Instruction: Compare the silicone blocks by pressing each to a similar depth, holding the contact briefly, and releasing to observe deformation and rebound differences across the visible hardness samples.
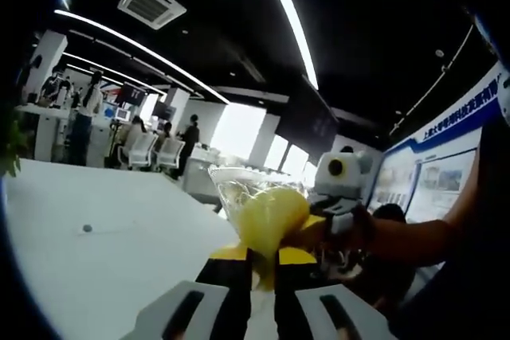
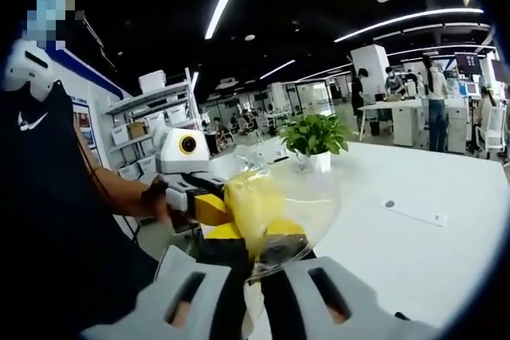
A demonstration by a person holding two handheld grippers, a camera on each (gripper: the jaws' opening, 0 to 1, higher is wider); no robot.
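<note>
Two tools, left tool and right tool, both pinch one clear bag holding a yellow block at lower centre, above the table; opposing pulls could tear it.

Bare white table beyond plant

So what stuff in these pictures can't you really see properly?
- The yellow lump inside the clear crinkly plastic bag: left gripper view, wrapped and blurred, so its shape is unclear.
- Where the left gripper meets the bag: cut off by the bottom edge.
- The small dark spot on the white table: too small.
- The right gripper: the bag hides its tips.
</note>
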